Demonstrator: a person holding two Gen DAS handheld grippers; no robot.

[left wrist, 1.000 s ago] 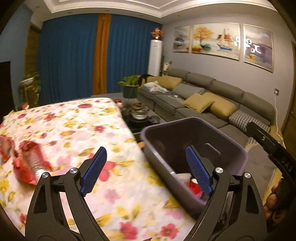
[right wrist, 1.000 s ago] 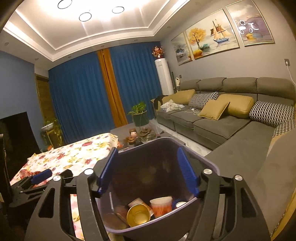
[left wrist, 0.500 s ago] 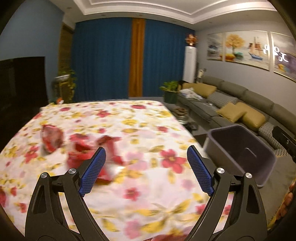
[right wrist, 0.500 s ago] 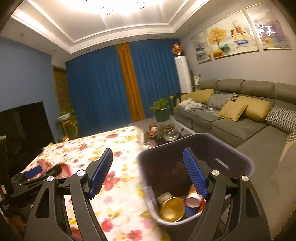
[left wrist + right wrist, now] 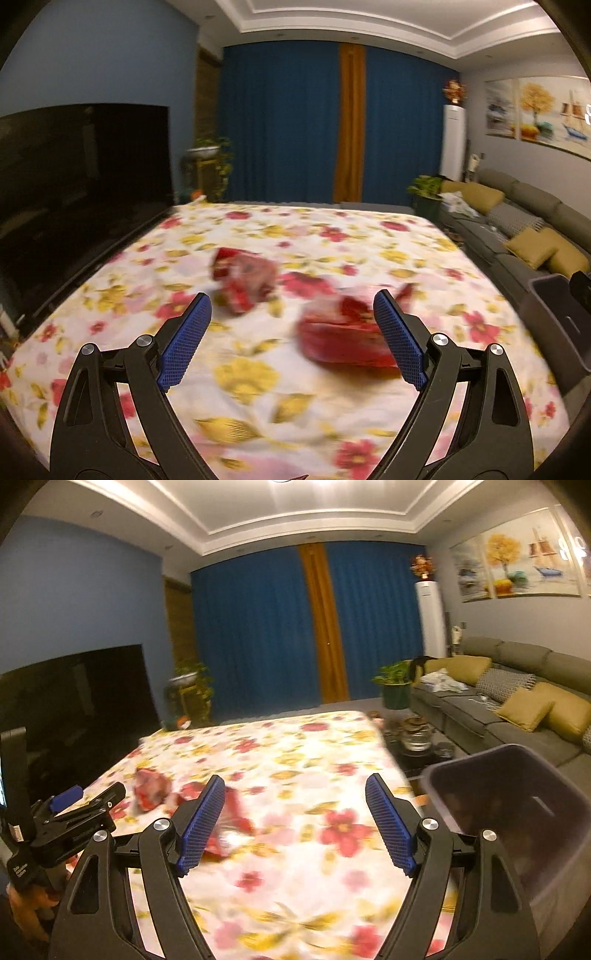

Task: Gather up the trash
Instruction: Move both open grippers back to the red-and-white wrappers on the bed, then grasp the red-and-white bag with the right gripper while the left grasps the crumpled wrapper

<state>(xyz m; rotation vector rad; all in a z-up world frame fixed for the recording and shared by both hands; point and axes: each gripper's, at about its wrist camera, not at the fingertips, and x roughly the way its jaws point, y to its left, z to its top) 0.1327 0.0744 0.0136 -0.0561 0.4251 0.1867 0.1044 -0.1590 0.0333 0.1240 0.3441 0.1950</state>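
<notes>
left gripper [image 5: 291, 332] fingers spread, empty, above floral table [image 5: 258, 376], near red wrapper [image 5: 340, 338] lying crosswise just ahead, blurred, second crumpled red wrapper [image 5: 245, 282] beyond, purple bin [image 5: 517, 812] right of table, right gripper [image 5: 295, 819] gaping, empty

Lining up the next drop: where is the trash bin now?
The bin sits at the right edge of both wrist views, just off the floral table, sofa-side.
</notes>
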